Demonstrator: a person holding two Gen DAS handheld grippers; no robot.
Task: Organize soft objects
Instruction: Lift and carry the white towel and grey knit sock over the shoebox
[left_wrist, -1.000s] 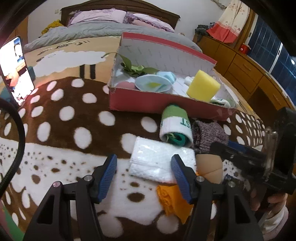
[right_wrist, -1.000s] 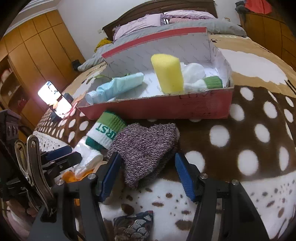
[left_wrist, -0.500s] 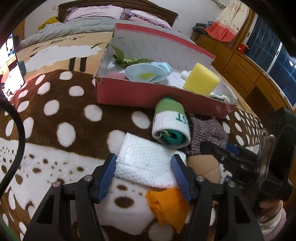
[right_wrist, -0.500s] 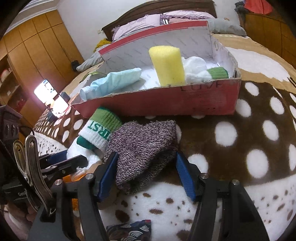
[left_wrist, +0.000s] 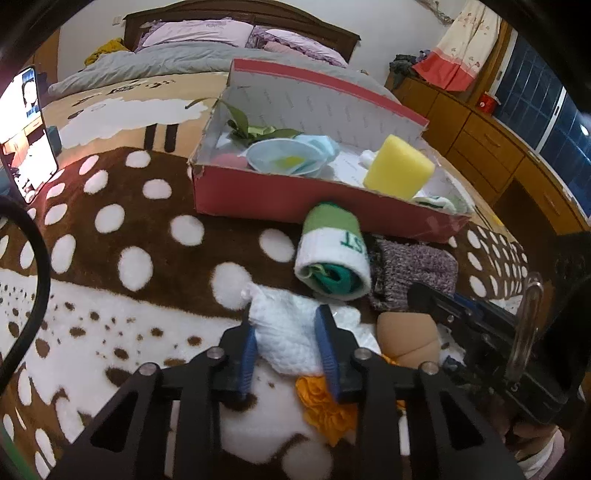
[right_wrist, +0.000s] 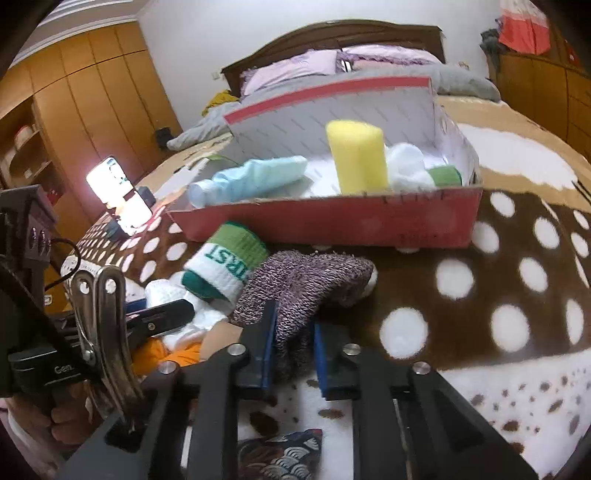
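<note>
My left gripper (left_wrist: 288, 347) is shut on a white knitted cloth (left_wrist: 284, 332) on the spotted blanket. My right gripper (right_wrist: 293, 347) is shut on a purple-grey knitted sock (right_wrist: 306, 284), which also shows in the left wrist view (left_wrist: 413, 269). A green and white rolled sock (left_wrist: 332, 254) lies between them, in front of the red box (left_wrist: 280, 199); the right wrist view shows it too (right_wrist: 229, 258). The box (right_wrist: 332, 221) holds a yellow sponge (right_wrist: 356, 158), a light blue cloth (right_wrist: 251, 181) and white and green socks. A tan soft ball (left_wrist: 406, 336) and an orange cloth (left_wrist: 325, 406) lie by my left gripper.
The brown blanket with white spots (left_wrist: 110, 221) covers the bed. A lit phone (left_wrist: 27, 133) stands at the left. A patterned pouch (right_wrist: 280, 454) lies under my right gripper. Wooden drawers (left_wrist: 498, 147) stand at the right, pillows (left_wrist: 199, 33) at the far end.
Both grippers have closed from open: the left on the white cloth, the right on the purple-grey sock. Both cloths are bunched up between the pads.
</note>
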